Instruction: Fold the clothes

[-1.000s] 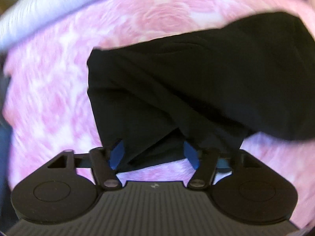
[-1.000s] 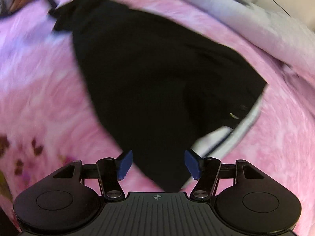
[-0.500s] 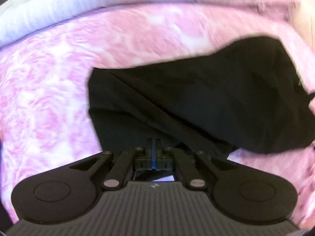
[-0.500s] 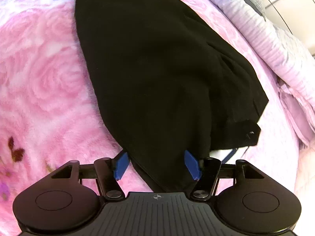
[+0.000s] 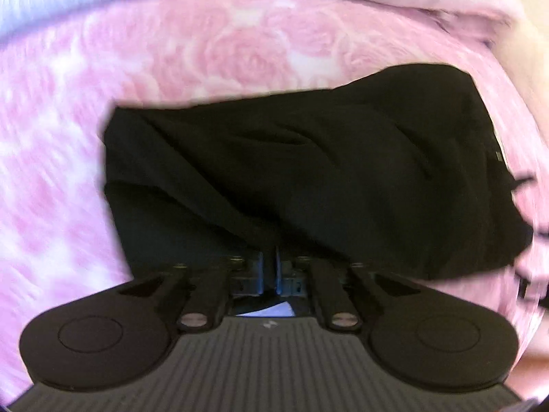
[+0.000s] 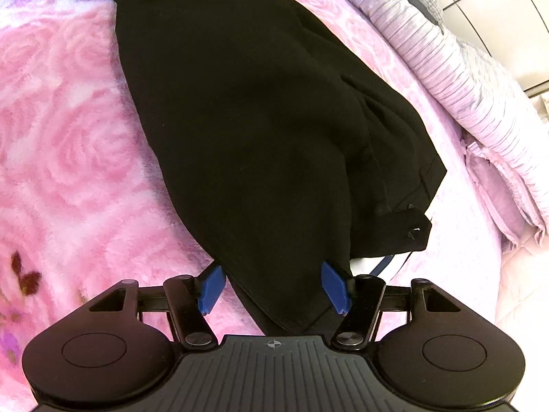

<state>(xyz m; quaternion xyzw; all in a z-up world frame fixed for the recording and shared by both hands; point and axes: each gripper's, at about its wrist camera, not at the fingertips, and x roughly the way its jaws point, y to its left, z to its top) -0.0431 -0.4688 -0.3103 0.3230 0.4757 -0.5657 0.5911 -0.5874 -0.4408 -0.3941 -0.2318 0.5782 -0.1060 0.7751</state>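
Note:
A black garment [image 5: 308, 171] lies stretched over a pink rose-patterned blanket [image 5: 240, 51]. My left gripper [image 5: 269, 267] pinches a bunched edge of it between its blue pads; the jaws are opening by a hair, cloth still gripped, and folds fan out from the pinch. In the right wrist view the black garment [image 6: 257, 120] runs from the top left down to my right gripper [image 6: 273, 286]. That gripper is open, its blue pads [image 6: 211, 286] standing on either side of the garment's narrow near end without pressing it. A tab with a button [image 6: 411, 226] sticks out at the right.
The pink blanket [image 6: 68, 137] spreads on both sides of the garment. Striped lilac bedding [image 6: 446, 51] is piled along the far right. A white and blue strip [image 6: 381, 264] peeks from under the cloth near the right pad. A white label [image 5: 271, 309] shows below the left pads.
My left gripper has shut on the garment's edge and risen, pulling folds into the cloth. The right gripper slid in over the garment's near end and stayed open.

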